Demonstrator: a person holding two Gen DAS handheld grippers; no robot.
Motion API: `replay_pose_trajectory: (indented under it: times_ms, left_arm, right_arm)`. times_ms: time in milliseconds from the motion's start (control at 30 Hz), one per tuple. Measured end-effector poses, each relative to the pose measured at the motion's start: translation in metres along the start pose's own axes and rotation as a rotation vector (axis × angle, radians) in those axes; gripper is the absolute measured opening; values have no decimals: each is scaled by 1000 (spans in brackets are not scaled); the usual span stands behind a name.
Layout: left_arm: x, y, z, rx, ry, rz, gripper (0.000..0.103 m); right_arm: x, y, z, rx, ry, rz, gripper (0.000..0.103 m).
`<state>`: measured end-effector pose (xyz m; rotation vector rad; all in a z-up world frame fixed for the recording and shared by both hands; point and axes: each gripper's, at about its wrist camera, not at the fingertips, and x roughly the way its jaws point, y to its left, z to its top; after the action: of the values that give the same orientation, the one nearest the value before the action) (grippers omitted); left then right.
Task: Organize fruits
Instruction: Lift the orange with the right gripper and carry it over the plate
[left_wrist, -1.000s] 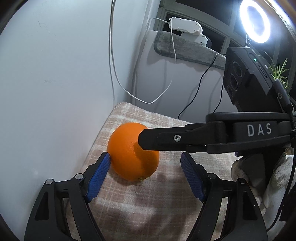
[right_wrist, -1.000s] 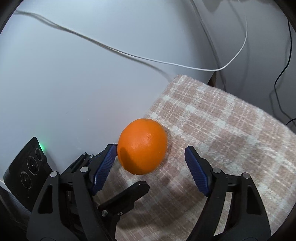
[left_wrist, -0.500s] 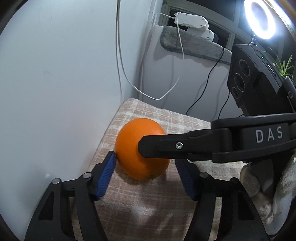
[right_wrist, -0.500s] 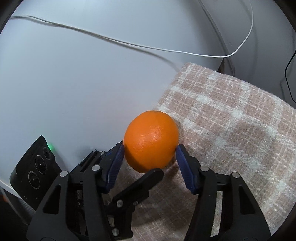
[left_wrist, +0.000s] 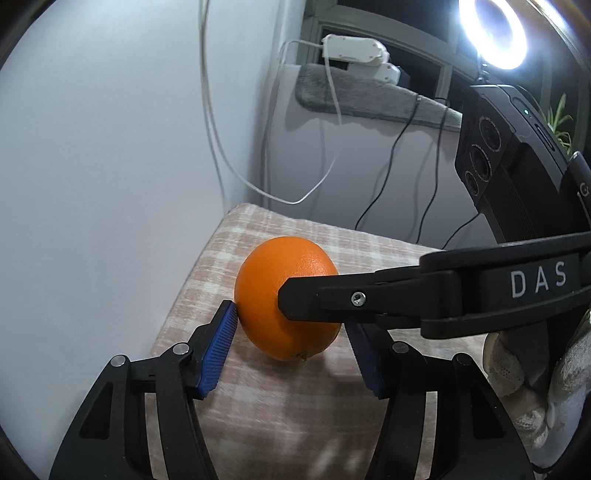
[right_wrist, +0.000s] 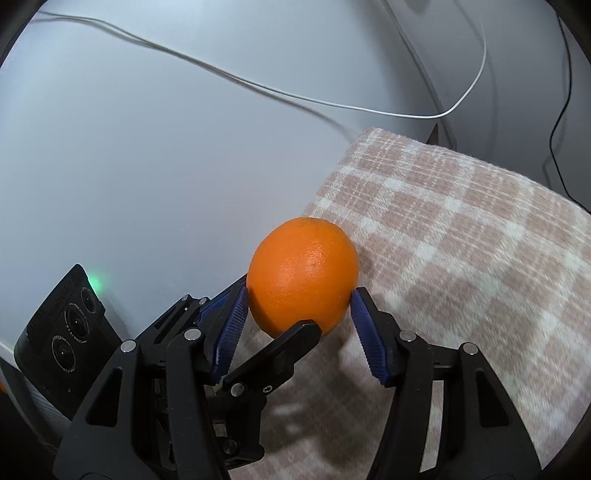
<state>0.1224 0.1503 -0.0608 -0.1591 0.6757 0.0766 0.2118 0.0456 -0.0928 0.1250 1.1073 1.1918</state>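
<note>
One fruit: a single orange (left_wrist: 286, 297) is all the fruit in view, sitting on the checked cloth (right_wrist: 461, 240) near its corner, just beside the pale wall (left_wrist: 92, 166).
Orange, position: low on the cloth, between both sets of fingers at once; whether it rests on the cloth or is just lifted I cannot tell.
Right gripper (right_wrist: 299, 325): fingers at a middling width, both blue pads (right_wrist: 232, 328) pressed to the sides of the orange; this reads as a firm hold.
Left gripper (left_wrist: 286, 350): jaws closing, at a middling width, with the orange between them. Its left pad (left_wrist: 218, 350) touches the peel; the right pad is partly hidden behind the right gripper's black finger, so contact on that side is unclear.
Crossing: one right finger lies across the front of the orange in the left wrist view; one left finger sits under the orange in the right wrist view.
Progress: early, by my judgement. The orange is gripped but not yet moved anywhere; no bowl, basket or other fruit shows.
Left to do: carry it to its place, which is out of view.
Surroundings: white cable (right_wrist: 332, 103) looping on the wall, ring light (left_wrist: 495, 33) upper right, gloved hand (left_wrist: 528, 387) at the edge.
</note>
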Motion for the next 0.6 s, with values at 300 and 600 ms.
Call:
replay_pose_trajectory:
  times_ms: [300, 600]
  left_arm:
    - [-23, -37, -2, 47, -50, -58, 59]
    - [-44, -91, -3, 112, -95, -118, 59]
  right_arm:
    - [-58, 7, -26, -11, -81, -33, 61]
    - [-118, -2, -59, 11, -164, -64, 61]
